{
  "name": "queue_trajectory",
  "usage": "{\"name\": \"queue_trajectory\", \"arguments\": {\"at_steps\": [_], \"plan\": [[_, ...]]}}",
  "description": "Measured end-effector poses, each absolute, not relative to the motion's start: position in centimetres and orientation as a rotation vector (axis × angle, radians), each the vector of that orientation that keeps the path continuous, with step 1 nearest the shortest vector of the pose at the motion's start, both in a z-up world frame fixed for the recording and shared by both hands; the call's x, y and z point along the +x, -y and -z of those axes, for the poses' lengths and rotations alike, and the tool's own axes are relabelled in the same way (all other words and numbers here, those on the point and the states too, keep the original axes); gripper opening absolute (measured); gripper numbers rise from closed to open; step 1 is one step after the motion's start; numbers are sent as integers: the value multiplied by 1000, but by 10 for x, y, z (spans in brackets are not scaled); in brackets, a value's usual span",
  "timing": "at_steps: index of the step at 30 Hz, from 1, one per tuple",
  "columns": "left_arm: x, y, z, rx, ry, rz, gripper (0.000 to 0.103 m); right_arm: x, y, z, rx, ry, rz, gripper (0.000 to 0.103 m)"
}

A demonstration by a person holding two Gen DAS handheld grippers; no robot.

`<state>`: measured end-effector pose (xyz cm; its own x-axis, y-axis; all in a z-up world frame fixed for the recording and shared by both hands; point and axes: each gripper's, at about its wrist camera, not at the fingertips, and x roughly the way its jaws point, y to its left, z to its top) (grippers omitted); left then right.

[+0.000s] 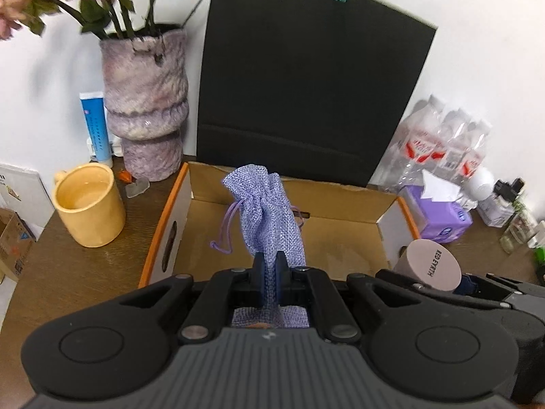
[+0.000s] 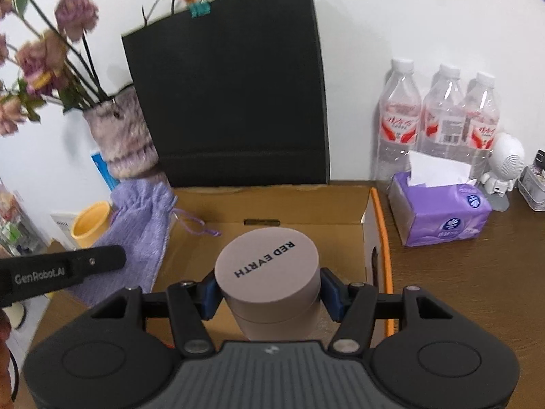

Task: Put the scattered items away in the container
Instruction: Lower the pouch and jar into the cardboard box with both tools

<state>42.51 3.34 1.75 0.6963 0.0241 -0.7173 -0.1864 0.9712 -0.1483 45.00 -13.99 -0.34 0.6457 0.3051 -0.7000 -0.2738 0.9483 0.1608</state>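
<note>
Clamped in left gripper [image 1: 270, 272]: lilac drawstring pouch [image 1: 269, 218], upright over cardboard box [image 1: 340, 238]. Squeezed by right gripper [image 2: 269, 293]: pink jar [image 2: 269, 272], above box interior, pouch at nine o'clock.

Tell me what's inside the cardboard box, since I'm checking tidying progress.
The cardboard box shows only bare floor. The purple pouch and the jar hang above it in the grippers, hiding the floor beneath them and the near edge.
</note>
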Motion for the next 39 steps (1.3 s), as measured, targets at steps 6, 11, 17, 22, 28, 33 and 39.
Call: {"name": "queue_trajectory", "arguments": {"at_steps": [6,11,17,22,28,33,39], "plan": [[464,-37,16,-191,-850,-186,6,473,127,34,-1,-814,-309,57],[484,-34,34,-140,-892,-236,6,495,126,53,19,-824,-289,57],[494,-36,46,-138,-898,-275,6,506,111,72,-40,-829,-294,57],[502,-39,55,-131,-904,-301,6,509,105,83,-69,-812,-308,57],[510,-42,67,-117,-913,-330,6,515,100,92,-104,-793,-314,57],[513,-43,76,-105,-945,-354,6,520,99,94,-111,-808,-303,57],[514,-39,83,-91,-958,-358,6,526,100,96,-99,-838,-285,57]]}}
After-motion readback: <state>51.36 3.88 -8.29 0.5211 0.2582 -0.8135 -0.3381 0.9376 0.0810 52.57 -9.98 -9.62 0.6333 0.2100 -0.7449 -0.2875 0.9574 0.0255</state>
